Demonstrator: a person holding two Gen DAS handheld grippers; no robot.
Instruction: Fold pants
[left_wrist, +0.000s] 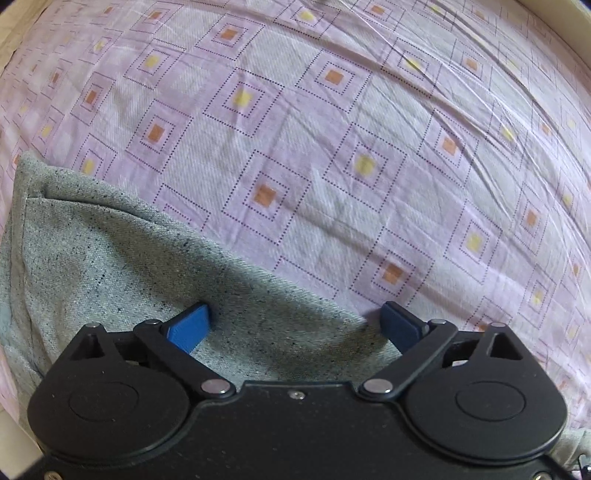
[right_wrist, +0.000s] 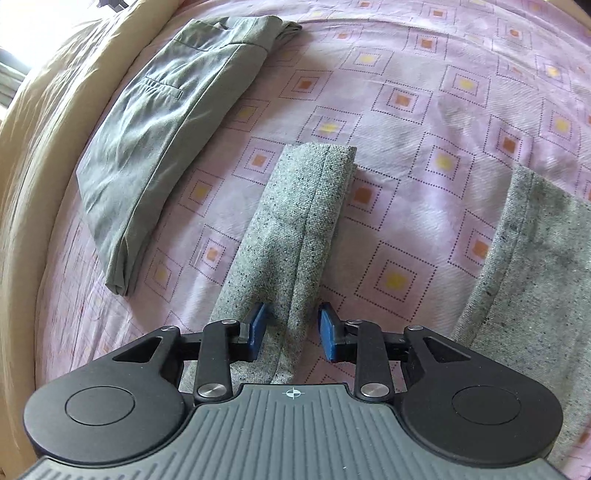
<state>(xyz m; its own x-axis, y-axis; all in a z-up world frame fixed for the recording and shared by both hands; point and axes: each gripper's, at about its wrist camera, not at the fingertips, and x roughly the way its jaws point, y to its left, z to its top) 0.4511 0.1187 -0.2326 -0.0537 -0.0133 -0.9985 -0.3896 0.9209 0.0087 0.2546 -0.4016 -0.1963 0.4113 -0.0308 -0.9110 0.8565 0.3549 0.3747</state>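
Note:
Grey speckled pants lie on a pink patterned bedsheet (left_wrist: 332, 110). In the left wrist view their wide part (left_wrist: 122, 266) fills the lower left. My left gripper (left_wrist: 295, 325) is wide open, its blue fingers (left_wrist: 192, 328) straddling the fabric's edge. In the right wrist view one pant leg (right_wrist: 295, 229) runs away from me, hem at the far end; another part of the pants (right_wrist: 535, 277) lies at the right. My right gripper (right_wrist: 293, 328) is open, its blue pads (right_wrist: 328, 330) on either side of the leg's right half.
A folded grey-green pair of trousers (right_wrist: 159, 122) lies at the far left on the sheet (right_wrist: 424, 122) in the right wrist view. Beside it runs the cream bed edge (right_wrist: 44, 129). A pale wall or frame (left_wrist: 554, 22) borders the left wrist view's top right.

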